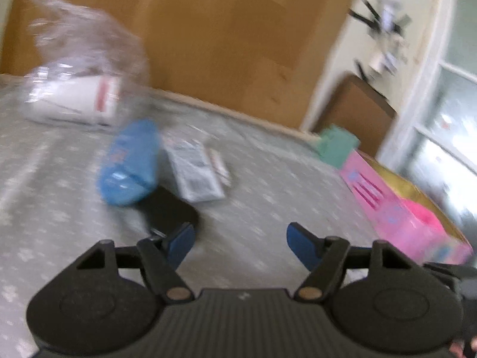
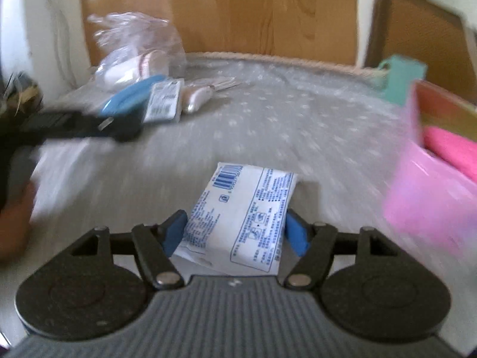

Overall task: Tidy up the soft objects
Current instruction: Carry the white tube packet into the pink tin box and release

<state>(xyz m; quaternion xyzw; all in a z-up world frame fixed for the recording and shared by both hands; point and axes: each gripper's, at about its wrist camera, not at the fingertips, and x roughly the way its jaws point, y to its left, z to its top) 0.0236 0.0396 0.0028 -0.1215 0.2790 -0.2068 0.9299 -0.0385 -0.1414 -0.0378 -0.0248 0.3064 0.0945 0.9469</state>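
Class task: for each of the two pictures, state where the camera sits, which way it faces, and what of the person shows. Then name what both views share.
Left wrist: sits on the empty, open left tool, facing across the grey patterned bedcover toward the wooden headboard.
Right wrist: sits on the right tool, which grips a white printed packet; a hand shows at left.
Shared: blue pouch, clear plastic bag, pink box.

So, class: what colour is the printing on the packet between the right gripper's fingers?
Blue print and barcode on the white packet, clearest in the right wrist view.
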